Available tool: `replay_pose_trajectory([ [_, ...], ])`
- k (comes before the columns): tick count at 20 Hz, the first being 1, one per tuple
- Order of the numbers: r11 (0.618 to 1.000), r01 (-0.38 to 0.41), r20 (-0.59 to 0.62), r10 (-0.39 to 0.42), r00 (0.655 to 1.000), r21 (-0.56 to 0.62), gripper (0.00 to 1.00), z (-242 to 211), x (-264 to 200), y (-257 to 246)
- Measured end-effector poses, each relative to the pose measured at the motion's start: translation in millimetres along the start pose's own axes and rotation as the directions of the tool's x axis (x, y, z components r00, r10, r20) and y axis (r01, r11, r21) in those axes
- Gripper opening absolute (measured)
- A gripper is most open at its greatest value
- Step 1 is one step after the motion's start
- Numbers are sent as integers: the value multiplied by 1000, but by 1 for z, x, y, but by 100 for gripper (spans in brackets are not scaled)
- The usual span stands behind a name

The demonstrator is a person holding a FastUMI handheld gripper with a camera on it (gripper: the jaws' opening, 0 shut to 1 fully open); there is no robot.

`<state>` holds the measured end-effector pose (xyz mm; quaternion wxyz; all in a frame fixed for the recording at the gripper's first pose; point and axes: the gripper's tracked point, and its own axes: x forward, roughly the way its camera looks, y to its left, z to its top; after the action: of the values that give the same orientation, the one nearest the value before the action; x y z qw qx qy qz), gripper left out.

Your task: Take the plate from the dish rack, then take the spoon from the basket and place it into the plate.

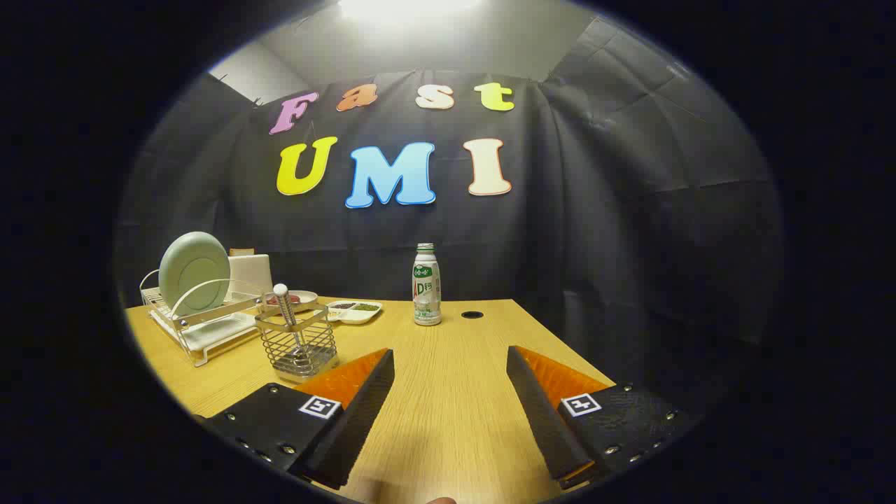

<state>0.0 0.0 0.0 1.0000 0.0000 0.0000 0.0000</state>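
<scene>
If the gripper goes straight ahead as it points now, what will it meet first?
Probably the bottle. The open gripper points over bare table toward it, though it stands slightly left of the midline, so the fingers might pass it.

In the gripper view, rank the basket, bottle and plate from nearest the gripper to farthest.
Gripper open, holding nothing.
1. Basket: just ahead of the left finger, spoon standing in it.
2. Bottle: beyond the fingers, mid-table.
3. Plate: upright in the rack, behind the basket.
</scene>
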Motion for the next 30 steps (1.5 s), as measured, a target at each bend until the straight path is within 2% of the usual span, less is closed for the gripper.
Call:
replay_pose_trajectory([
  [4, 1000, 4, 35, -4, 999, -7, 99, 11, 45, 0],
  [8, 999, 50, 65, -49, 997, -15, 99, 39, 59, -11],
  [12, 988, 145, 75, -141, 987, -55, 99, 81, 14, -25],
  [14, 987, 151, 62, -147, 987, -48, 99, 102, -17, -17],
  [16, 991, 128, 50, -126, 991, -36, 99, 123, -46, 1],
  [18, 997, 73, 36, -71, 997, -32, 99, 139, -70, 25],
  [22, 999, -44, 13, 44, 999, -22, 99, 166, -92, 75],
  [26, 990, -130, 8, 130, 991, -50, 99, 192, -88, 138],
  [30, 985, -170, 29, 170, 985, -4, 99, 219, -65, 217],
])
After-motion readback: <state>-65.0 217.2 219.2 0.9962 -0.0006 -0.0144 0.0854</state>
